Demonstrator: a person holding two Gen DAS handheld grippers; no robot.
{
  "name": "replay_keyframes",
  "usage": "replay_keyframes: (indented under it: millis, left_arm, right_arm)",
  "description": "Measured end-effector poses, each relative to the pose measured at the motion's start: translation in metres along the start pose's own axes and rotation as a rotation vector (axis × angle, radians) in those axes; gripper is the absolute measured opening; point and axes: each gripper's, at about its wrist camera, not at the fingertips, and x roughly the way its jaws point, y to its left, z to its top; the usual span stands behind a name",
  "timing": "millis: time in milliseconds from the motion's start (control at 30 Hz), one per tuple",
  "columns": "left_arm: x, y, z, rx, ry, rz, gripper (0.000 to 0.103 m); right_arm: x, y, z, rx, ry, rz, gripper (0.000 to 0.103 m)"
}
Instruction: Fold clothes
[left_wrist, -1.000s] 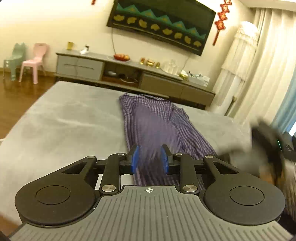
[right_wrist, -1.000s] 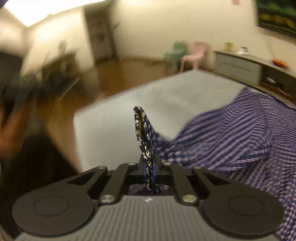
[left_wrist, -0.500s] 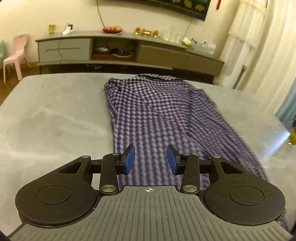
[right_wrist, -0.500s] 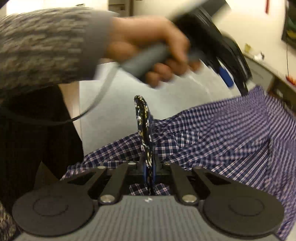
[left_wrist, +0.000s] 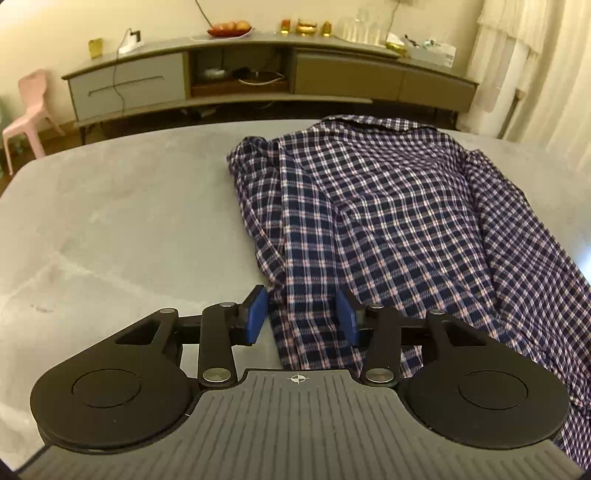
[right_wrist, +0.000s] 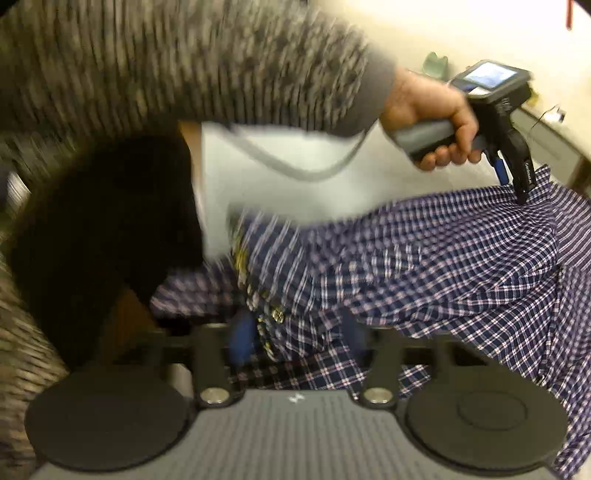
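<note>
Grey bedding covers the bed (left_wrist: 122, 221) that fills the lower part of the left wrist view, and a long low cabinet (left_wrist: 266, 74) stands against the pale wall behind it. On the cabinet top sit a plate of fruit (left_wrist: 229, 28) and some small gold items, too small to identify. A pink chair (left_wrist: 29, 107) stands at the far left, and cream curtains (left_wrist: 546, 74) hang at the right.

A blue, white and pink checked shirt (left_wrist: 399, 221) lies spread on the right half of the bed, its collar end toward the cabinet and its near hem reaching under the camera. The left gripper (left_wrist: 301, 317) hovers over the near left edge of the shirt with its blue pads (left_wrist: 255, 317) spread wide apart; cloth shows between them, but neither pad presses it.

In the right wrist view the picture is blurred. The right gripper (right_wrist: 297, 336) has its fingers parted too, and the shirt (right_wrist: 443, 280) bunches loosely between and over them, along with a strip of darker patterned fabric (right_wrist: 255, 288) with yellow specks. Nothing is pinched. Farther off, the person's left hand (right_wrist: 439, 122), in a grey knit sleeve (right_wrist: 221, 62), holds the handle of the left gripper (right_wrist: 513, 181), whose tips point down at the shirt; whether they touch it cannot be told.
</note>
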Motion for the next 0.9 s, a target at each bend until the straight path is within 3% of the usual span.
replay_keyframes:
  millis: [100, 200, 300, 400, 533, 667, 767, 900]
  left_arm:
    - [0.003, -0.002, 0.006, 0.005, -0.007, 0.033, 0.041]
    - [0.000, -0.007, 0.011, 0.000, -0.016, 0.065, 0.039]
    - [-0.007, -0.014, 0.013, -0.001, -0.033, 0.058, 0.036]
    - [-0.007, -0.026, 0.014, 0.039, -0.028, 0.052, 0.037]
    - [0.014, -0.030, 0.019, 0.036, 0.012, 0.100, 0.040]
    - [0.010, -0.034, 0.021, 0.003, 0.026, 0.138, 0.032]
    - [-0.031, -0.039, 0.002, -0.010, -0.004, 0.127, 0.038]
    - [-0.118, -0.033, -0.059, -0.091, -0.062, 0.054, 0.046]
  right_arm:
    - [-0.042, -0.041, -0.005, 0.106, -0.109, -0.011, 0.062]
    - [-0.074, -0.091, -0.027, 0.261, -0.156, -0.183, 0.056]
    - [-0.070, -0.136, -0.053, 0.452, -0.077, -0.333, 0.032]
    - [-0.041, -0.138, -0.068, 0.455, 0.052, -0.363, 0.029]
    - [-0.025, -0.108, -0.079, 0.365, 0.089, -0.353, 0.031]
    - [-0.048, -0.094, -0.091, 0.353, 0.070, -0.315, 0.034]
    - [-0.058, -0.105, -0.092, 0.393, 0.034, -0.301, 0.041]
    - [-0.070, -0.114, -0.091, 0.425, -0.044, -0.335, 0.049]
